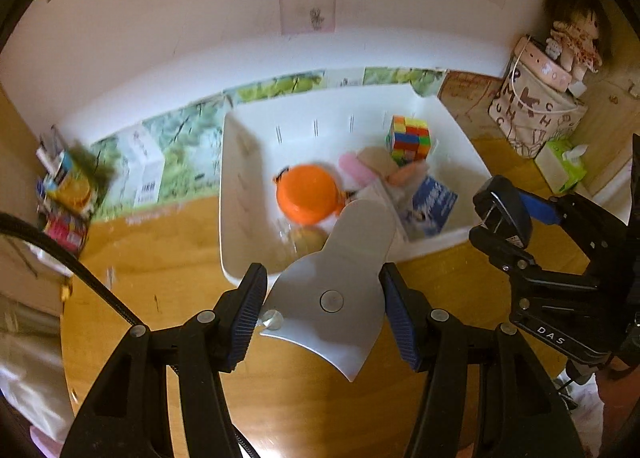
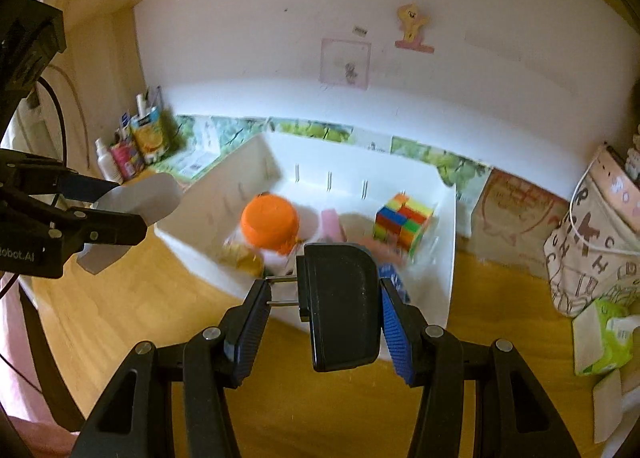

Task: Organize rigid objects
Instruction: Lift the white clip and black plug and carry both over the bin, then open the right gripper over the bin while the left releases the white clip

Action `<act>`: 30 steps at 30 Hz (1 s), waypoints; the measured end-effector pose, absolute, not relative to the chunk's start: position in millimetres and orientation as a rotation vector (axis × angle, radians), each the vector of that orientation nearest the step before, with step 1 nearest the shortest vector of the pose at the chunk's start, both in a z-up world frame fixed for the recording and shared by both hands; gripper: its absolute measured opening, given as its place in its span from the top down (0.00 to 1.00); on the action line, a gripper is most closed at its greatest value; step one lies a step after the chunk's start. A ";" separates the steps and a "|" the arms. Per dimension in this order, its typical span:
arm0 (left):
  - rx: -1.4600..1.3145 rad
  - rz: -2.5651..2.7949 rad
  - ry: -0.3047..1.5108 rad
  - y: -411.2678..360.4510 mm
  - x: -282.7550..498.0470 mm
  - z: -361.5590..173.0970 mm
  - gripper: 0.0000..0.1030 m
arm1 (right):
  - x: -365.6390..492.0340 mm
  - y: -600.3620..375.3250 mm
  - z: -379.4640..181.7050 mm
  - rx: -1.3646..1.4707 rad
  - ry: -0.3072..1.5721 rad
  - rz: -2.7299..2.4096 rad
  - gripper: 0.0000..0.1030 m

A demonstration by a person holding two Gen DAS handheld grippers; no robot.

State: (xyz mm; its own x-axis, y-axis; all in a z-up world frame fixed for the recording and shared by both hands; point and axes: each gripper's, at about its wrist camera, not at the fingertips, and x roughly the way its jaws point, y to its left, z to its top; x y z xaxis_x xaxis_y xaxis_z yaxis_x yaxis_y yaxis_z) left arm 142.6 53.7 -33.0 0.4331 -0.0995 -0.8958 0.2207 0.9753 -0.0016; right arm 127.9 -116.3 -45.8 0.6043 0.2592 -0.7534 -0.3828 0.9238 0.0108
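A grey flat plastic piece is clamped between the left gripper pads, above the wooden desk; a black plug adapter is gripped by the right gripper; both are held near the white bin containing a colourful cube and orange cup.

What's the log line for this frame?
left claw: shut on grey piece | right claw: shut on black plug | bin: cube, orange bowl

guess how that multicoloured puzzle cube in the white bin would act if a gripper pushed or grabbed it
The puzzle cube looks rigid and boxy, so it would probably slide rather than roll. Its flat faces should suit a two-finger pinch, though glossy plastic may slip. It sits near the white bin wall, so a push likely jams it there.
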 end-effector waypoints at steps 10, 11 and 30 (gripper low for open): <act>0.101 -0.296 1.069 68.7 198.2 -34.0 0.40 | 174.4 -99.7 -41.6 -0.117 0.826 0.283 0.47; 0.096 -0.309 1.066 69.7 204.1 -35.8 0.40 | 178.9 -98.5 -42.6 -0.110 0.827 0.274 0.47; -0.074 -0.440 1.075 86.5 258.2 -77.6 0.53 | 217.3 -87.5 -81.1 -0.011 0.937 0.136 0.46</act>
